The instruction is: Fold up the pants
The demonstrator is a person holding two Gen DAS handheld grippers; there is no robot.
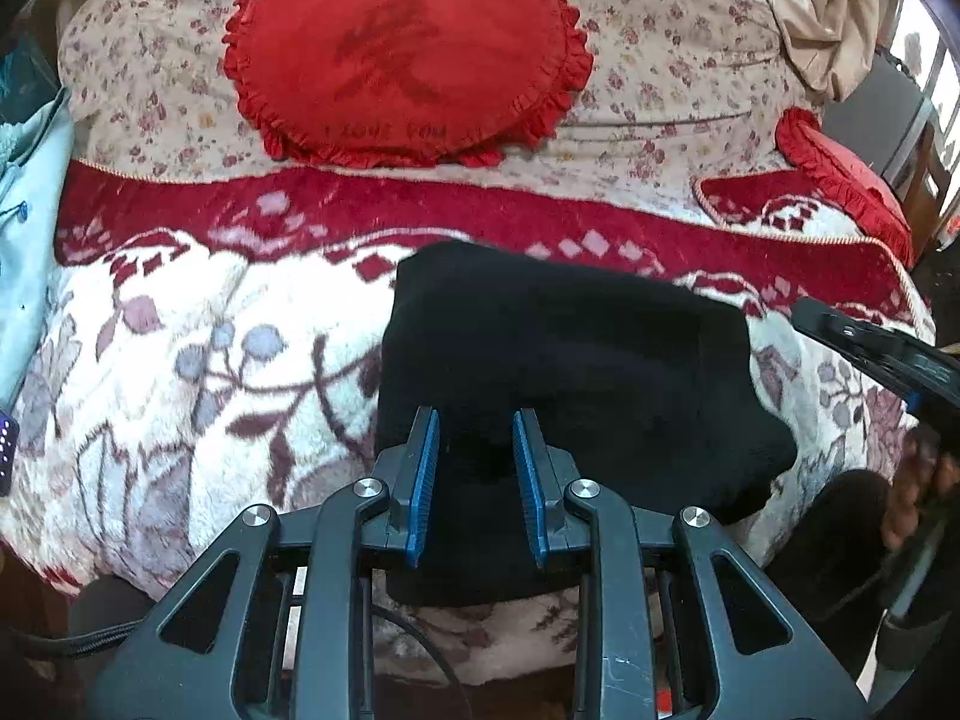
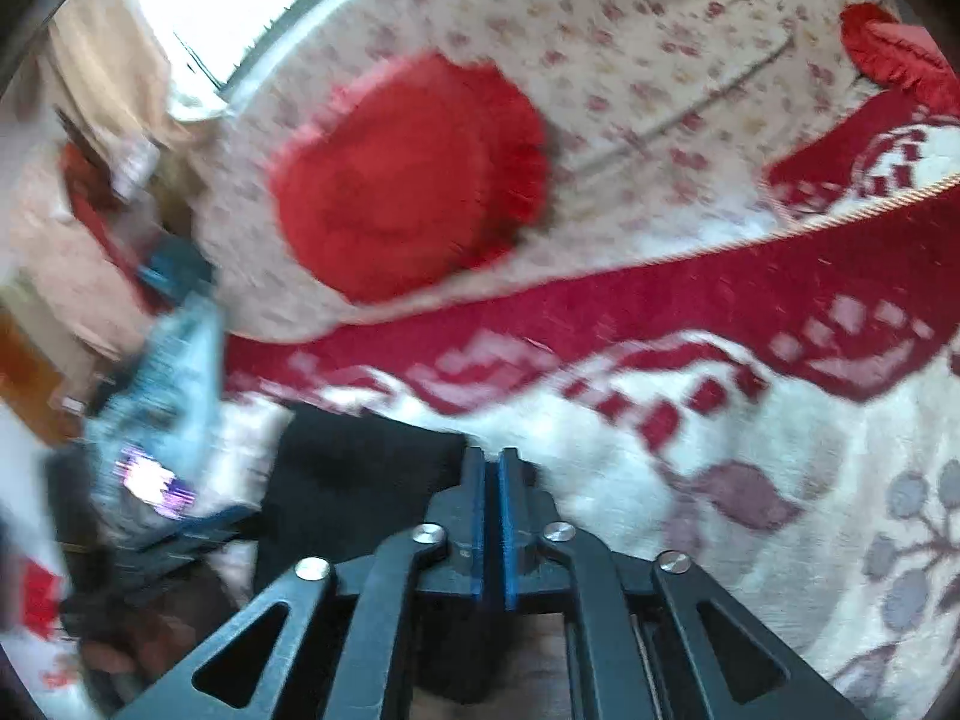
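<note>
The black pants [image 1: 576, 354] lie folded into a compact block on the red and white floral blanket [image 1: 180, 360]. My left gripper [image 1: 476, 420] is open, its blue pads just above the near edge of the pants, holding nothing. My right gripper [image 1: 876, 348] reaches in from the right edge of the left wrist view, beside the pants. In the blurred right wrist view my right gripper [image 2: 492, 456] is shut with nothing visible between the pads, and the pants [image 2: 354, 468] lie just left of its tips.
A red frilled heart cushion [image 1: 408, 54] rests on the floral quilt [image 1: 660, 60] at the back, a second red cushion [image 1: 840, 162] at the right. A light blue garment [image 1: 30, 210] lies at the left edge. A person's hand [image 1: 918, 498] shows at lower right.
</note>
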